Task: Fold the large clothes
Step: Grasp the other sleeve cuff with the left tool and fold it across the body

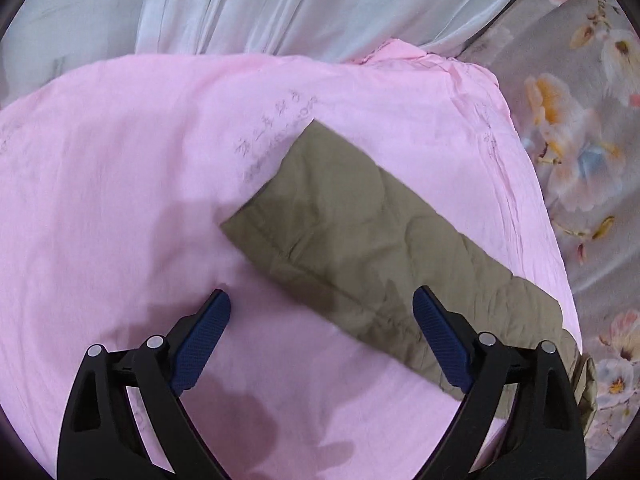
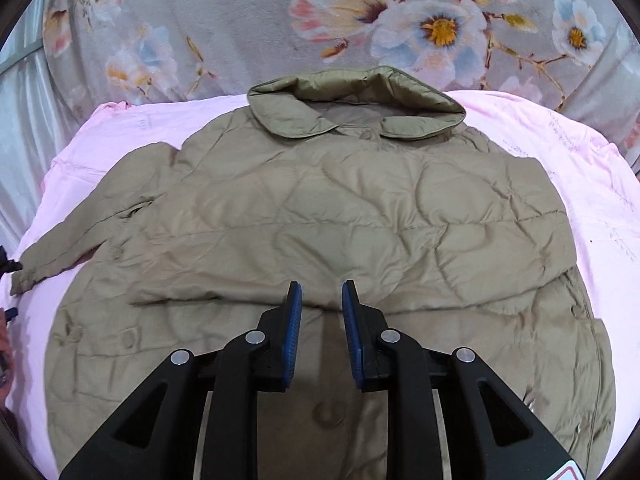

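A khaki quilted jacket [image 2: 340, 216] lies flat on a pink sheet [image 2: 120, 136], collar at the far side. One sleeve is folded across the body. The other sleeve [image 1: 360, 236] stretches out over the pink sheet [image 1: 120, 184] in the left wrist view. My left gripper [image 1: 322, 300] is wide open and empty, hovering over that sleeve's near part. My right gripper [image 2: 320, 292] hovers over the jacket's middle, near the folded sleeve's edge. Its jaws stand a narrow gap apart with nothing between them.
A grey floral blanket [image 2: 360, 20] lies beyond the pink sheet and also shows at the right in the left wrist view [image 1: 580, 140]. A pale curtain [image 1: 280, 4] hangs at the back. A dark object [image 2: 6, 264] pokes in at the left edge.
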Available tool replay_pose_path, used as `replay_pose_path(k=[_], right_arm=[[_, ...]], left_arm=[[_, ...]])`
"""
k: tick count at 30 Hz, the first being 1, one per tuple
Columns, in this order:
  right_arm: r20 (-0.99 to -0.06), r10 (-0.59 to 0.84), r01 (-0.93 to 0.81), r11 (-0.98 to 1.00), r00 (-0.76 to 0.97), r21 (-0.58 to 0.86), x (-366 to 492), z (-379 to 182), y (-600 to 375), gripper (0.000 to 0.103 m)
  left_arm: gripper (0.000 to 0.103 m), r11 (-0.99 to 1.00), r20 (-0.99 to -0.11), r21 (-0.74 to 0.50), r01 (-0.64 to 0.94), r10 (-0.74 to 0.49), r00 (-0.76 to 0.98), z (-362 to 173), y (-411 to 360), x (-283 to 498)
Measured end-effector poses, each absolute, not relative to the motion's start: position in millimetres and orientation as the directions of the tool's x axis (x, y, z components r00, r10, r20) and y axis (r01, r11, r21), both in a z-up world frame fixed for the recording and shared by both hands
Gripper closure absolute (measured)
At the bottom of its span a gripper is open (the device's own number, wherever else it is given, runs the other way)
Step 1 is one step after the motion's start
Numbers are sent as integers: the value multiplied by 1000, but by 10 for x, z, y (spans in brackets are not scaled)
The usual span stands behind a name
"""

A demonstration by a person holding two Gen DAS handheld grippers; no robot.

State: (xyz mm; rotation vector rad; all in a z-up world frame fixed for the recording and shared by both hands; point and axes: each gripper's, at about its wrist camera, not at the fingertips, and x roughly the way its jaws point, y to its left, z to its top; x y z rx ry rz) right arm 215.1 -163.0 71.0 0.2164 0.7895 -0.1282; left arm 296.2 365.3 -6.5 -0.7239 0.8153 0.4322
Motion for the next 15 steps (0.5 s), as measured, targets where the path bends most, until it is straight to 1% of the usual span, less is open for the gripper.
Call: replay_pose_path(k=[1, 2, 3, 4, 5, 6, 8, 9, 12, 15], right_arm=[[-715, -32, 187, 973, 698, 138, 2118, 731, -1584, 82], [-715, -36, 183, 974, 699, 130, 2088, 741, -1550, 82], [-714, -42, 183, 976, 699, 122, 2059, 749, -1525, 81], [-714, -42, 184, 975, 699, 123, 2016, 755, -1511, 80], [-714, -30, 184, 973, 699, 139, 1970, 755, -1515, 80], [-715, -17, 186, 970, 699, 159, 1925, 754, -1532, 77], [-714, -12, 201, 963, 700, 181, 1839, 752, -1564, 75], [-714, -15, 212, 959, 700, 187, 1785, 751, -1601, 75], [-712, -36, 242, 951, 701, 191, 1647, 740, -1684, 74], [-712, -66, 276, 943, 700, 184, 1507, 721, -1788, 74]], left_arm=[[15, 697, -779, -410, -588, 67, 623, -65, 3613, 3029], [26, 709, -781, -402, -579, 65, 621, -61, 3568, 3089], [45, 725, -784, -385, -572, 70, 616, -58, 3527, 3132], [55, 743, -787, -365, -561, 76, 613, -48, 3479, 3189], [77, 761, -788, -357, -542, 66, 613, -26, 3419, 3245], [91, 770, -785, -366, -523, 46, 618, -2, 3369, 3270], [98, 786, -764, -383, -485, 26, 645, 146, 3252, 3260], [99, 800, -744, -386, -459, 24, 667, 274, 3197, 3226], [99, 860, -668, -366, -355, 22, 744, 775, 2850, 3105], [99, 913, -588, -345, -216, -30, 809, 1312, 2355, 2924]])
